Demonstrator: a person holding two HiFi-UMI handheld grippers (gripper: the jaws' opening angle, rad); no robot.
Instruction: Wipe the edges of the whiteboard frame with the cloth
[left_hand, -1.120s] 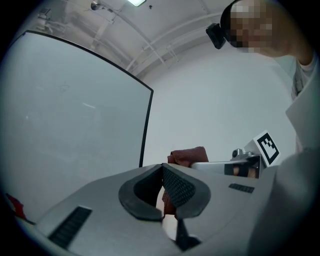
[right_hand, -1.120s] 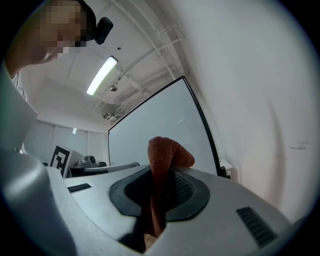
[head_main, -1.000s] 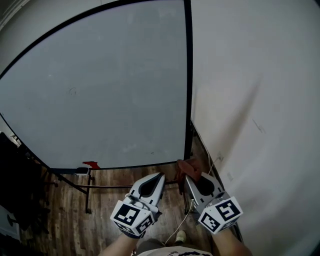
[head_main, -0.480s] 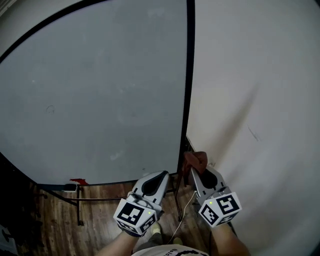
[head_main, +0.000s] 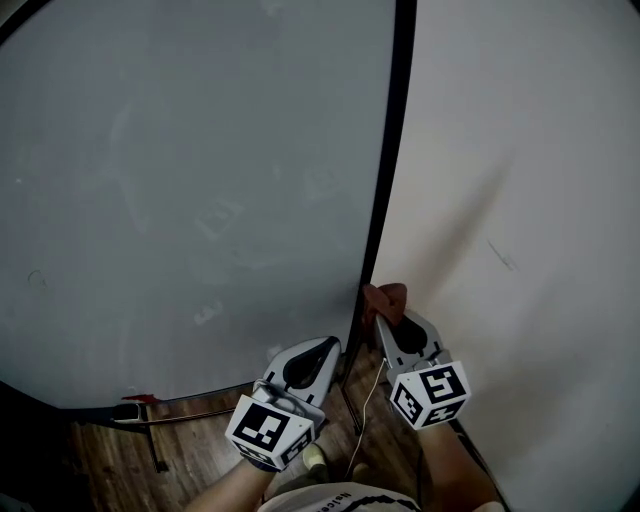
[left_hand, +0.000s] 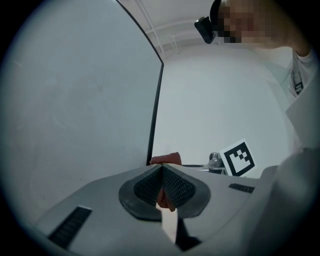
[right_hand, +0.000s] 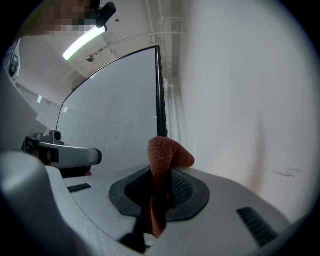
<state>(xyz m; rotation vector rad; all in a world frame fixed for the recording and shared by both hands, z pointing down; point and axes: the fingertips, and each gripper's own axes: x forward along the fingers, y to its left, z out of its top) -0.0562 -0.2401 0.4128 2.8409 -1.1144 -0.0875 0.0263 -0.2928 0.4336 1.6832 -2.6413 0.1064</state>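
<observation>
Our right gripper's (head_main: 389, 326) fingers clamp the cloth (head_main: 385, 298), standing upright against the whiteboard frame's (head_main: 391, 170) vertical edge, higher than before. Our left gripper's (head_main: 328, 348) fingers are closed and empty.

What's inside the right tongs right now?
A rust-red cloth, clamped in the right tongs; its folded top pokes out near the black whiteboard frame. Its lower part is covered by the jaws.
</observation>
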